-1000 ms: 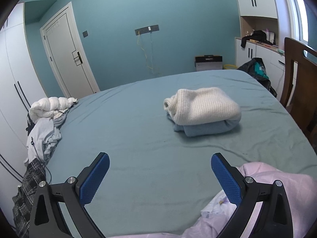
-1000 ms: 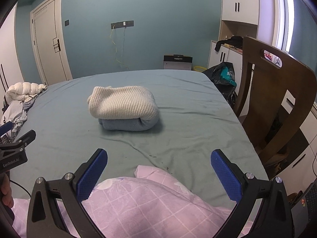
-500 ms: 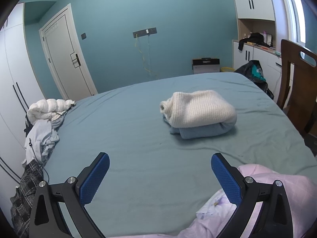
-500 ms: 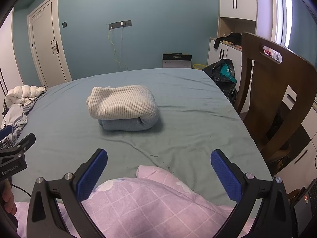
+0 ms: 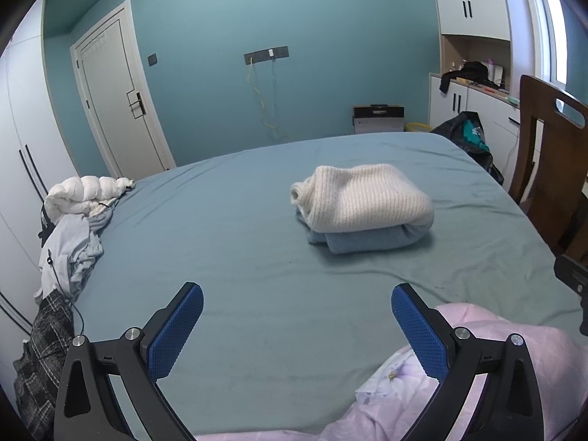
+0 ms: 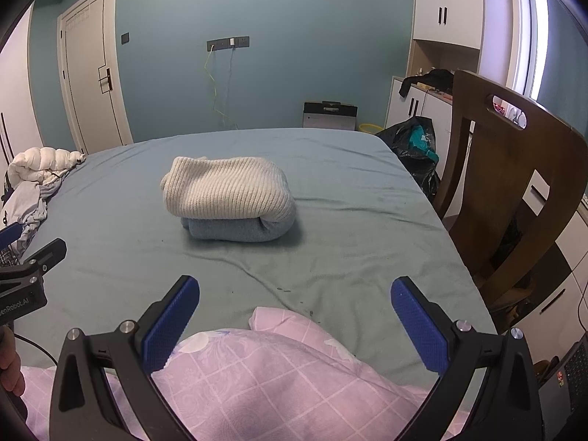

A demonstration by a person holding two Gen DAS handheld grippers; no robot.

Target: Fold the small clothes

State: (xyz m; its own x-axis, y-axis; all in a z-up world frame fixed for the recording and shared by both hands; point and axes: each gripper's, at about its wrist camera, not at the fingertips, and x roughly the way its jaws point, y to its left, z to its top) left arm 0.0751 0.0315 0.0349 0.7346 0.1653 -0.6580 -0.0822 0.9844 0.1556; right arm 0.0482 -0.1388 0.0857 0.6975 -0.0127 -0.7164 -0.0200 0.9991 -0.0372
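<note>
Hovering wide apart and empty, the left hand-held gripper (image 5: pixel 297 325) and right hand-held gripper (image 6: pixel 294 318) sit over the bed's (image 6: pixel 360 220) near edge, where pink checked fabric (image 6: pixel 257 375) lies; mid-bed, a folded cream sweater (image 6: pixel 226 193) tops a blue garment (image 6: pixel 228 229).

We've got 2 fisheye wrist cams, both low over the near edge of the bed (image 5: pixel 257 220), facing across it twd the teal wall w/ the door (image 5: pixel 117 92). Left cam sits further left, so the folded stack (image 5: pixel 362 205) lands right of centre; right cam (image 6: pixel 228 194) sees it left of centre, closer to the chair (image 6: pixel 514 183). Both share bed, stack, door, chair.
</note>
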